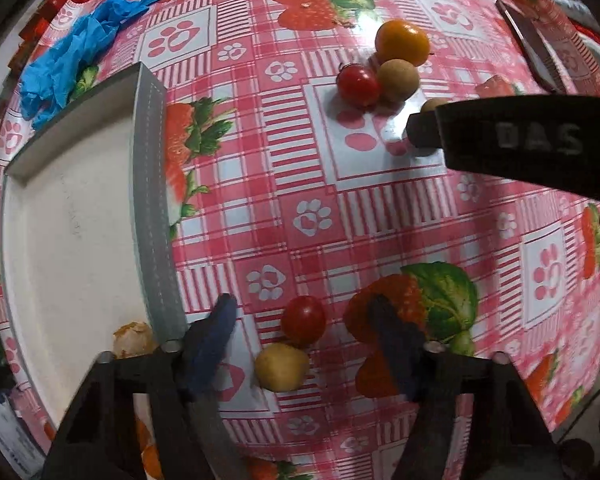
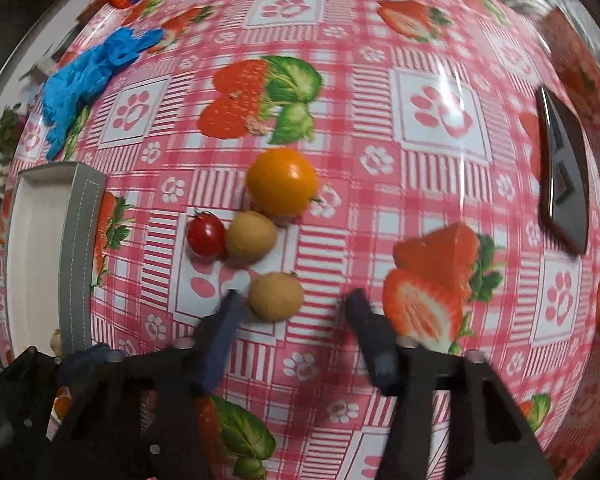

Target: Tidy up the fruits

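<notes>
My left gripper [image 1: 306, 336] points down at the tablecloth, open. A red cherry tomato [image 1: 303, 320] and a tan longan [image 1: 282, 366] lie loose between its blue fingers, touched by neither pad. My right gripper [image 2: 296, 320] is open too. A tan longan [image 2: 276, 297] lies just inside its left finger, with a wide gap to the other. Beyond it sit an orange fruit [image 2: 282, 182], another longan [image 2: 251, 242] and a red cherry tomato [image 2: 206, 235]. To the left stands a white tray with a grey rim [image 1: 152, 200], holding one pale fruit [image 1: 134, 340].
A crumpled blue glove [image 1: 80, 48] lies at the far left beyond the tray. A dark flat phone-like object [image 2: 564, 176] lies at the right edge of the table. The right tool's black body [image 1: 520, 140] reaches in from the right in the left wrist view.
</notes>
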Demonstrator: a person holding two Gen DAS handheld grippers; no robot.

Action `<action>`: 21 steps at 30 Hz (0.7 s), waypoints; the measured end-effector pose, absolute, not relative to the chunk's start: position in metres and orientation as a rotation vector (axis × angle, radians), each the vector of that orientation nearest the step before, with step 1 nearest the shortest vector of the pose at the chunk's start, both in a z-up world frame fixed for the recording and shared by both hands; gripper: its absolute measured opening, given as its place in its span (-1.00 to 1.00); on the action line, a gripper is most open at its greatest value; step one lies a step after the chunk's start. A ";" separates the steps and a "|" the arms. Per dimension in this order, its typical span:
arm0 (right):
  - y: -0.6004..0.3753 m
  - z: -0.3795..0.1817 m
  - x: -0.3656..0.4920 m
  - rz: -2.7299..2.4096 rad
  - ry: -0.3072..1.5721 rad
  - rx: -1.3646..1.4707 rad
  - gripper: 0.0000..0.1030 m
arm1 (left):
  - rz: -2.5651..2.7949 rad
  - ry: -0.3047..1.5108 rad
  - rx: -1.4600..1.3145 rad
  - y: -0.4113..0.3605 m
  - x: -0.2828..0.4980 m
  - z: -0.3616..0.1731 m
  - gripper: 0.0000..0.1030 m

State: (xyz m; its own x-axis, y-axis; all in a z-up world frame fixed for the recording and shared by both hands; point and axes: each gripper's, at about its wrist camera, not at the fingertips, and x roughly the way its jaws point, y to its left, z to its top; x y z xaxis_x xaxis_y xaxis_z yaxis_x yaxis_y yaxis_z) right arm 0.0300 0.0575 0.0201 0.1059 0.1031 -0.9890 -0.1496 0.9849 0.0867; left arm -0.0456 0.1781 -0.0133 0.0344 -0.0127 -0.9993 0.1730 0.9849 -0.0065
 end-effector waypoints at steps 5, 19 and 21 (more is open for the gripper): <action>0.067 0.017 0.033 0.213 1.453 -0.006 -0.42 | -0.192 1.526 0.136 0.173 -0.043 -0.008 -0.54; 0.028 0.022 -0.021 0.189 1.482 0.185 -0.42 | -0.248 1.513 -0.015 0.194 -0.059 0.031 -0.58; 0.022 0.029 -0.039 0.190 1.484 0.191 -0.42 | -0.242 1.504 -0.013 0.197 -0.064 0.039 -0.58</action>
State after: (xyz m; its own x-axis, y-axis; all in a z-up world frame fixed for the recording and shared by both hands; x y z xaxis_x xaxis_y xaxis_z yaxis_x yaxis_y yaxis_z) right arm -0.0385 0.0217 0.0286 0.0776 0.2423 -0.9671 -0.0090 0.9702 0.2423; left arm -0.0640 0.1970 0.0392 0.0471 -0.1665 -0.9849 0.1505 0.9759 -0.1578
